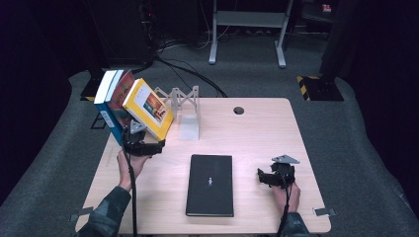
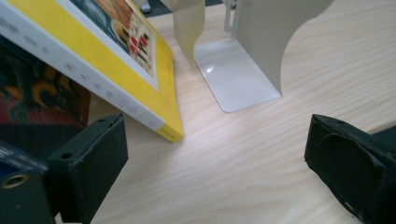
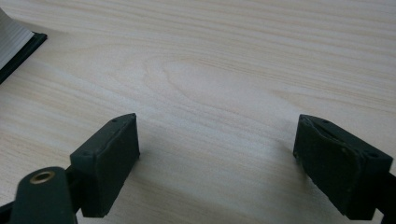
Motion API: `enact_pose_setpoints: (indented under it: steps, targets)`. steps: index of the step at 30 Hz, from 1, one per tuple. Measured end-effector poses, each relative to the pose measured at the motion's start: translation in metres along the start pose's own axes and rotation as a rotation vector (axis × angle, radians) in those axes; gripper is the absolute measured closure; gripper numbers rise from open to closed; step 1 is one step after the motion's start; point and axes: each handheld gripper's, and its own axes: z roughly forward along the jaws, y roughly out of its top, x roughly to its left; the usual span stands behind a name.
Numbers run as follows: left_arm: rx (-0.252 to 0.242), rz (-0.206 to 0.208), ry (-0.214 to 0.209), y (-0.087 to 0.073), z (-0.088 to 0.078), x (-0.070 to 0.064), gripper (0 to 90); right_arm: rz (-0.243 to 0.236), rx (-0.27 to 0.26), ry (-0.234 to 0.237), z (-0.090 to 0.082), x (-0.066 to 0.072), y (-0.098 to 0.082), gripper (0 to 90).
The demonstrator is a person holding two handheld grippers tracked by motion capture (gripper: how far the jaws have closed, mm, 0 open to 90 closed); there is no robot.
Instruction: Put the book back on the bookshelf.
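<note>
Jaws, left gripper: wide apart, nothing between the pads, bare wood under the gap; the left pad stands just below the yellow book's lower corner.
Jaws, right gripper: wide apart and empty, over bare wood.
Left gripper in the high view: at the left part of the worktop, just under the leaning books, held by the left hand.
Right gripper in the high view: near the right edge, held by the right hand, well apart from the books.
Yellow book: tilted, lower corner resting on the worktop, leaning left against the others; free of both pads.
Red book: next behind the yellow one, tilted the same way.
Blue-and-white book: outermost on the left, also leaning.
Bookend: pale metal, upright, its flat foot on the wood just right of the yellow book, not touching it.
Black book: lying flat at the middle, between the two grippers.
Worktop: light wood, with a round cable hole near the far edge.
</note>
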Motion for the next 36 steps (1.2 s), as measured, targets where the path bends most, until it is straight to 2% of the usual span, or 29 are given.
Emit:
enact_pose_setpoints:
  steps: [4,8,13,14,15,20,21,24,26,27,29,30,31,32,34,35,36]
  targets:
    - [0.019,0.013,0.000,-0.015,0.003,-0.005,3.4,-0.002,0.001,0.001,0.000,0.000,0.000,13.5]
    - [0.032,0.000,-0.011,-0.028,0.005,-0.008,1.9,-0.001,0.001,0.001,0.000,0.000,0.000,13.5]
    - [0.068,0.004,-0.042,-0.057,0.013,-0.020,0.3,-0.002,0.002,0.002,0.000,0.000,0.000,13.5]
    - [0.068,0.004,-0.042,-0.057,0.013,-0.020,0.2,-0.002,0.002,0.002,0.000,0.000,0.000,13.5]
    - [0.085,0.022,-0.049,-0.065,0.015,-0.026,0.2,-0.002,0.001,0.002,0.000,0.000,0.000,13.5]
    - [0.095,0.024,-0.075,-0.078,0.017,-0.035,0.1,-0.008,0.005,0.001,-0.001,0.000,0.000,13.5]
    - [0.100,0.045,-0.073,-0.081,0.017,-0.040,0.1,-0.004,0.005,0.002,-0.001,0.001,0.000,13.5]
    - [0.118,0.066,-0.089,-0.084,0.017,-0.046,0.0,-0.016,0.009,0.005,-0.001,0.000,0.000,13.5]
    - [0.122,0.091,-0.084,-0.086,0.017,-0.052,0.0,-0.007,0.010,0.006,-0.002,0.002,0.000,13.3]
    - [0.122,0.091,-0.084,-0.086,0.017,-0.052,0.0,-0.007,0.010,0.006,-0.002,0.002,0.000,13.3]
    - [0.123,0.110,-0.091,-0.089,0.017,-0.058,0.0,-0.008,0.032,0.015,-0.002,0.004,0.001,9.3]
    - [0.123,0.110,-0.091,-0.089,0.017,-0.058,0.0,0.002,0.039,0.024,-0.003,0.005,0.001,7.5]
    - [0.136,0.119,-0.102,-0.090,0.017,-0.062,0.0,0.021,0.046,0.067,-0.005,0.009,0.003,7.0]
    - [0.134,0.120,-0.106,-0.092,0.018,-0.064,0.0,0.024,0.049,0.089,-0.006,0.012,0.004,6.7]
    - [0.142,0.119,-0.118,-0.093,0.019,-0.069,0.0,0.010,0.039,0.130,-0.014,0.025,0.010,6.7]
    - [0.160,0.143,-0.128,-0.093,0.018,-0.069,0.0,-0.004,0.028,0.165,-0.017,0.032,0.013,6.6]
    - [0.157,0.145,-0.133,-0.094,0.018,-0.071,0.0,-0.006,0.030,0.190,-0.021,0.040,0.016,6.1]
